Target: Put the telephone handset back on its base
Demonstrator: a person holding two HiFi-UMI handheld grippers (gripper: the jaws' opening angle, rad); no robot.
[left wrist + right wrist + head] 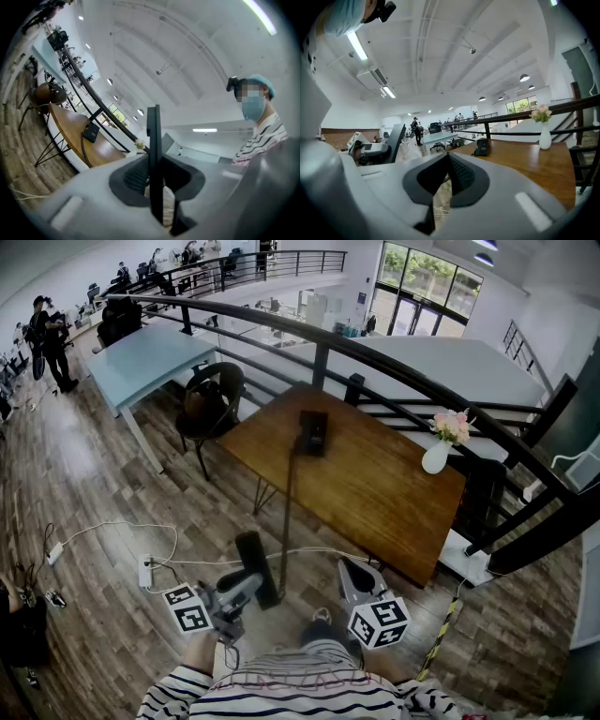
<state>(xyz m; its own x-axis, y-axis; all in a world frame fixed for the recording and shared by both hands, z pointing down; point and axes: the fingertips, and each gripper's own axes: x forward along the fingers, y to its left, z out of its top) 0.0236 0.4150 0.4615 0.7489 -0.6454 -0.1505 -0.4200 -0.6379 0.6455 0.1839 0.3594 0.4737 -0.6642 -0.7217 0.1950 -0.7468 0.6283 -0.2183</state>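
Observation:
The black telephone base (pixel 313 430) stands near the far edge of a wooden table (pixel 375 493); it also shows in the left gripper view (pixel 91 131) and the right gripper view (pixel 481 146). A dark cord (pixel 286 512) runs from the base down off the table to the black handset (pixel 253 563). My left gripper (pixel 248 587) is shut on the handset, whose thin edge (pixel 153 140) stands upright between the pads, low over the floor in front of the table. My right gripper (pixel 350 566) hangs beside it, shut and holding nothing.
A white vase with pink flowers (pixel 437 456) stands on the table's right end. A black railing (pixel 375 357) curves behind the table. A dark chair (pixel 208 404) and a light blue table (pixel 150 357) stand at the left. A power strip (pixel 146 571) with cables lies on the floor.

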